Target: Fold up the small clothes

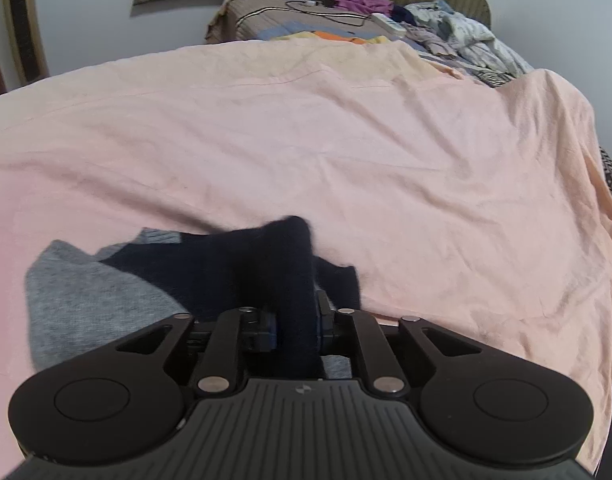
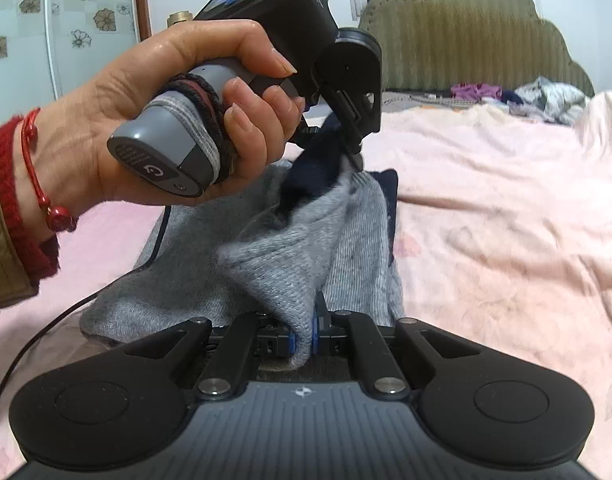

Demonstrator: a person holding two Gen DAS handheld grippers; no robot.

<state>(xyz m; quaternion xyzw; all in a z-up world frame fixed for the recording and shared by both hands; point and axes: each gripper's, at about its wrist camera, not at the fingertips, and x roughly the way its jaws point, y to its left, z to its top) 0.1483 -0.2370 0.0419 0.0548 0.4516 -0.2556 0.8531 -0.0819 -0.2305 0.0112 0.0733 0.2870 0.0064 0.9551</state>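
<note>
Grey and dark blue, soft and knitted: that is the sock [image 2: 290,252] I am folding on the pink sheet [image 2: 506,220]. My right claw [image 2: 302,340] is pinched tight on its grey end. My left claw [image 1: 296,330] is squeezed on the dark blue end (the left hand [image 2: 158,120] shows in my right view). The sock hangs between both claws, partly resting on the sheet. To fold it well, I think I should bring the two ends together slowly, keep both pinches firm, line up the edges, then lay it flat before letting go.
</note>
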